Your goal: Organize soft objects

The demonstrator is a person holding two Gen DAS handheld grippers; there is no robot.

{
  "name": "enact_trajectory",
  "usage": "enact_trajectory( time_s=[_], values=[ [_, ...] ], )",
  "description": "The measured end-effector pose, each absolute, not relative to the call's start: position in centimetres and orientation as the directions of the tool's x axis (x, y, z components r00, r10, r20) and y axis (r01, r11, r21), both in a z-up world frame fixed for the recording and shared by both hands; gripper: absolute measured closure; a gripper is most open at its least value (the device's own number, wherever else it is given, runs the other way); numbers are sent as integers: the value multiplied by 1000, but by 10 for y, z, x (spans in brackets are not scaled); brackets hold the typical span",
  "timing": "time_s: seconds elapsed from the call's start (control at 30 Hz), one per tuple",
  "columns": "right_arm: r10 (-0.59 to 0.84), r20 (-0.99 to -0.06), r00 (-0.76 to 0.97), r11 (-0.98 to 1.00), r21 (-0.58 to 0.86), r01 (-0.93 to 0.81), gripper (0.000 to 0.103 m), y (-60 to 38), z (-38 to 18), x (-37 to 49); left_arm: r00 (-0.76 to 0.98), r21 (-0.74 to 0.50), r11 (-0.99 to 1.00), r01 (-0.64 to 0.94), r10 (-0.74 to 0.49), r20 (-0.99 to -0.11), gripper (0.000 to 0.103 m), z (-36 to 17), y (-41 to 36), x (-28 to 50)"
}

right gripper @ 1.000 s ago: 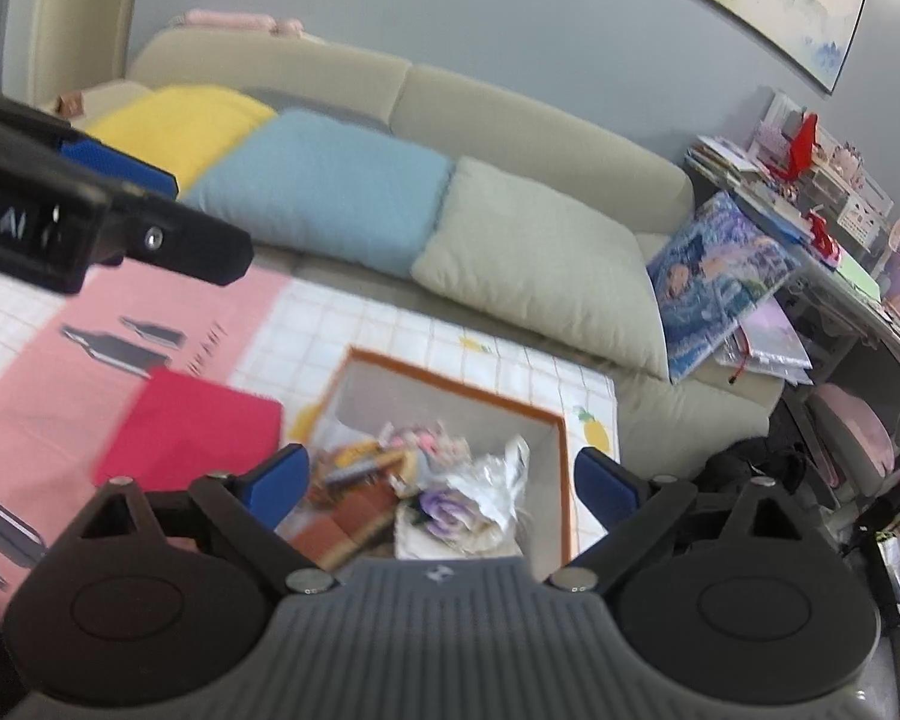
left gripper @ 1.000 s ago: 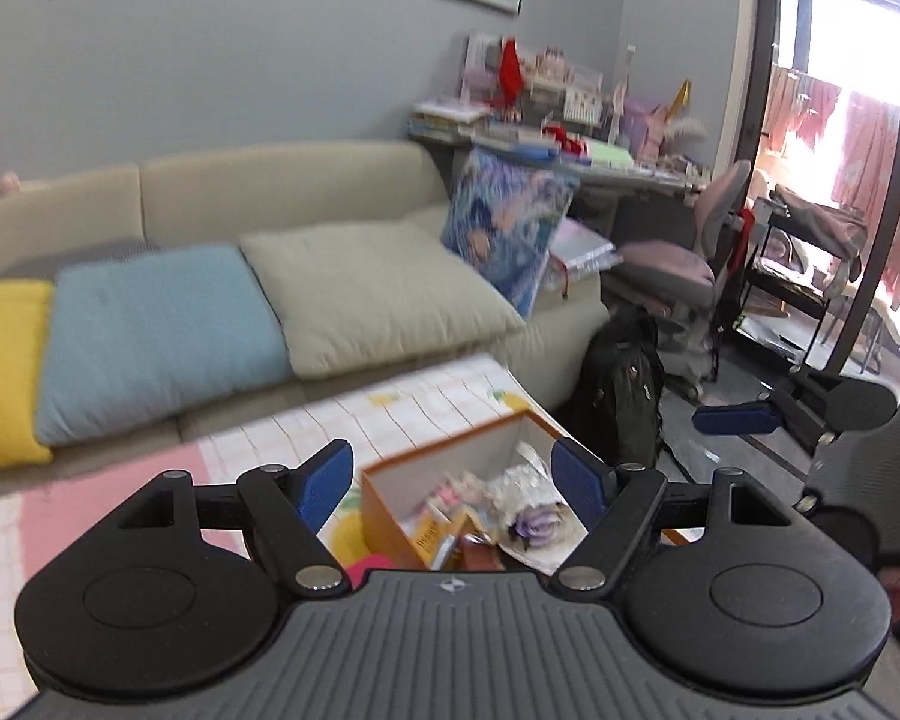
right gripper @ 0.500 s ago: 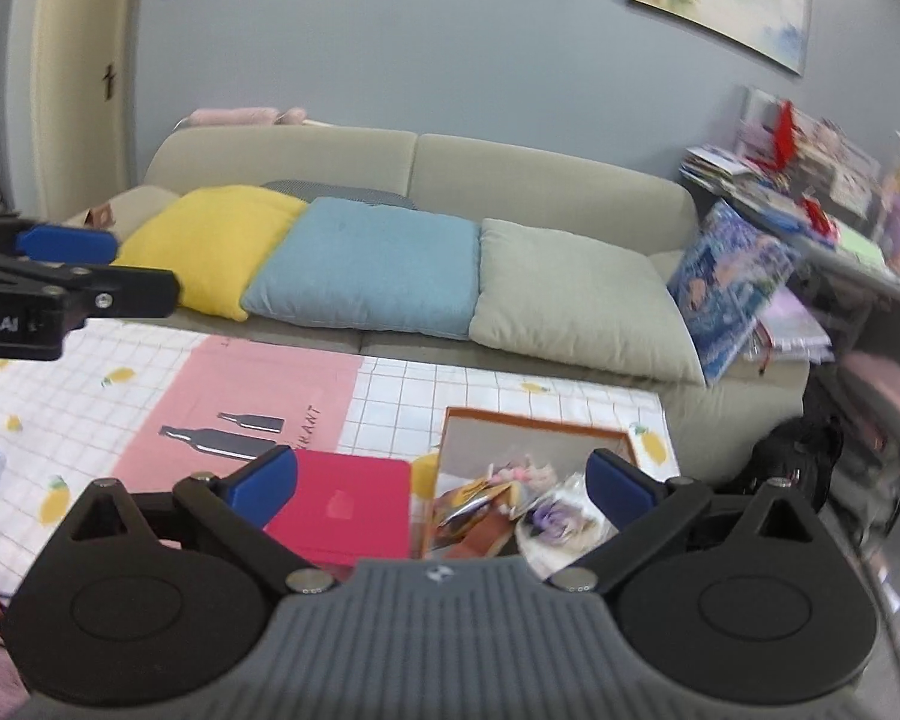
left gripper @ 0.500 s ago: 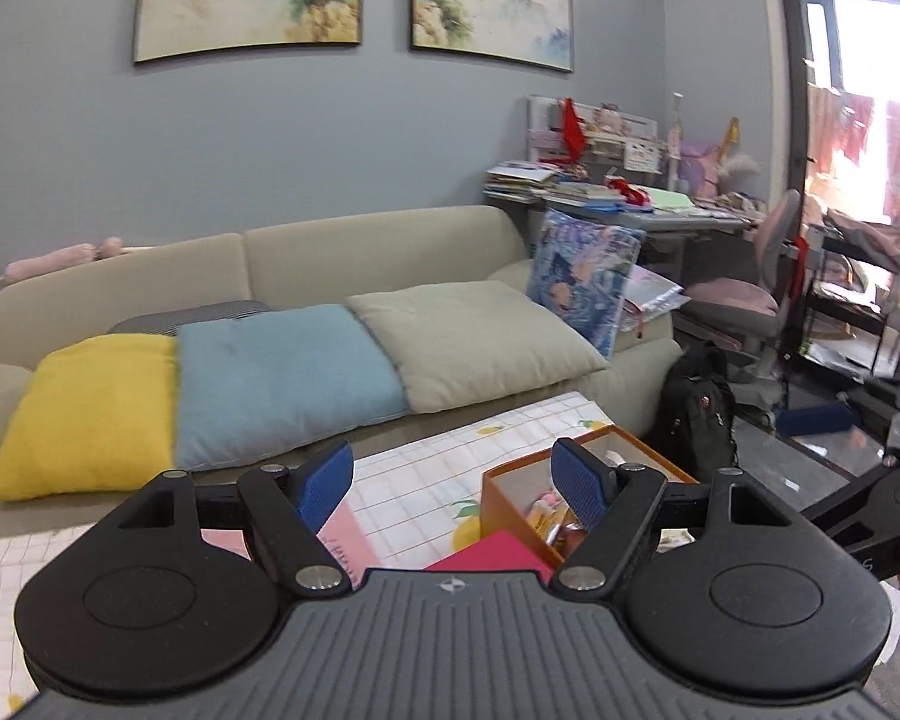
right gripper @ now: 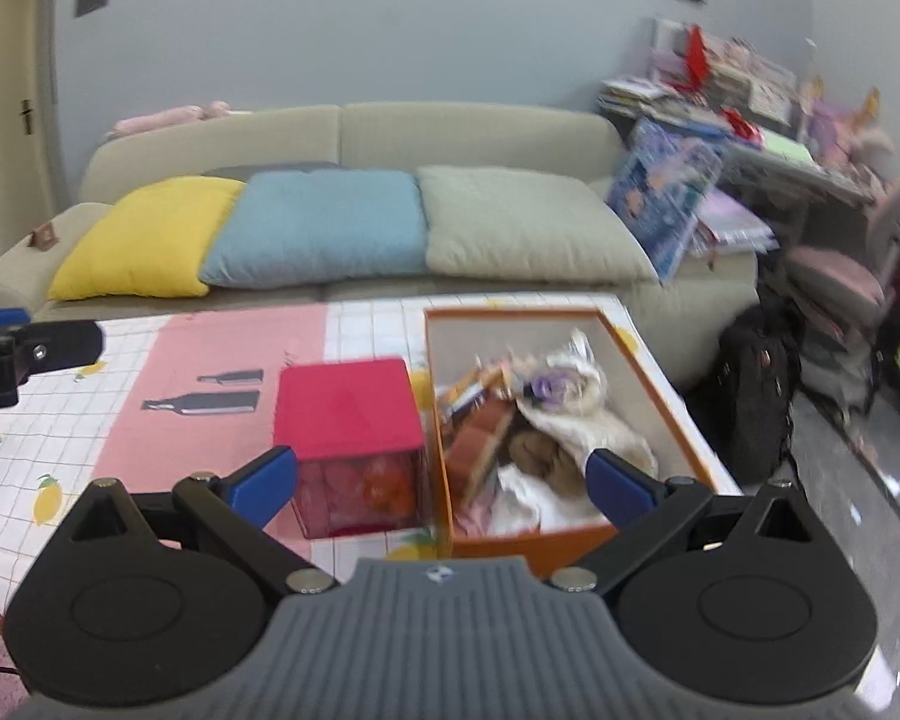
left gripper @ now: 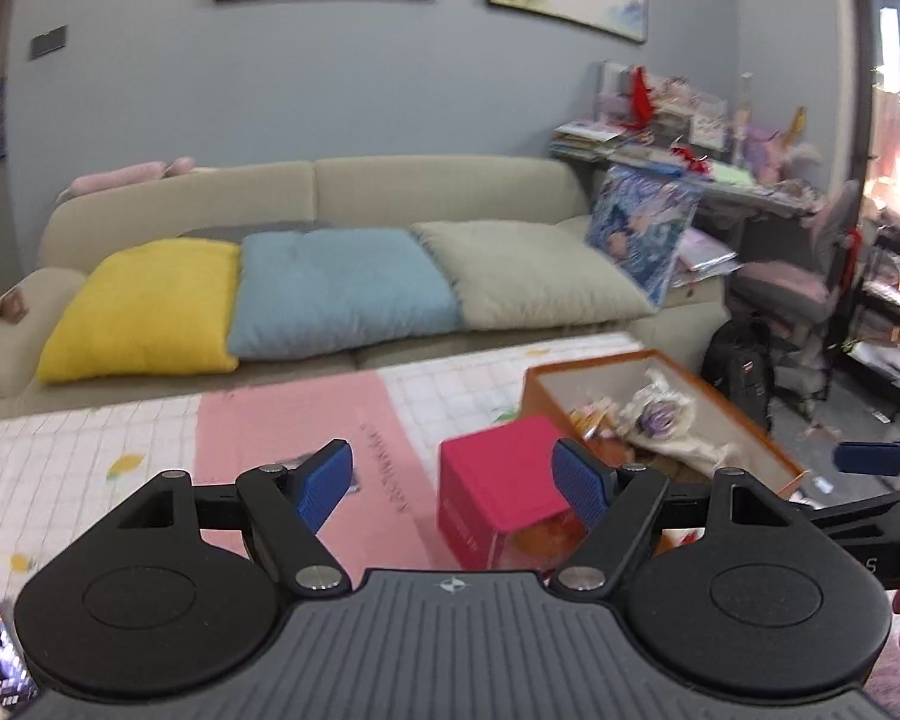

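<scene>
Both views now tilt lower than half a second ago, showing more of the surface (right gripper: 222, 360). Orange box (right gripper: 678, 420): holds plush toys (right gripper: 576, 414) and mixed soft items. Pink cube (right gripper: 345, 414) touches its left wall. Beyond: sofa (right gripper: 468, 126), yellow, blue, beige cushions. Left tongs (left gripper: 453, 480) and right tongs (right gripper: 441, 474): spread wide, empty. Printed writing unreadable.
</scene>
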State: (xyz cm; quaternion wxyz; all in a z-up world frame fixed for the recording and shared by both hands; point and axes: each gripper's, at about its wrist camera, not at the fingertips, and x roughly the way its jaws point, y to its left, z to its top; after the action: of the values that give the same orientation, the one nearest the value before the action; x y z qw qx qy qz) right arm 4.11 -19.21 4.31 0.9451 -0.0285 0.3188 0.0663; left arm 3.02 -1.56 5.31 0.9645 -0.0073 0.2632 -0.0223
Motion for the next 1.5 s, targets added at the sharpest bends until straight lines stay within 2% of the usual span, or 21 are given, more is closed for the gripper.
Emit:
enact_trajectory(
  time_s=[0.13, 0.3, 0.53, 1.5],
  values=[
    [78, -619, 781, 992, -31, -123, 3, -187, 26, 38, 841, -40, 999, 32, -48, -539, 13, 36, -14, 24],
    [74, -655, 752, 991, -33, -126, 3, -182, 12, 40, 774, -78, 997, 27, -71, -630, 13, 12, -17, 27],
    [73, -738, 671, 993, -8, -117, 3, -180, -10, 48, 695, -68, 998, -11, -41, -718, 13, -9, -13, 31],
    [67, -720, 691, 991, -34, -131, 3, -174, -6, 44, 687, -52, 999, -9, -31, -726, 13, -6, -12, 31]
  ],
)
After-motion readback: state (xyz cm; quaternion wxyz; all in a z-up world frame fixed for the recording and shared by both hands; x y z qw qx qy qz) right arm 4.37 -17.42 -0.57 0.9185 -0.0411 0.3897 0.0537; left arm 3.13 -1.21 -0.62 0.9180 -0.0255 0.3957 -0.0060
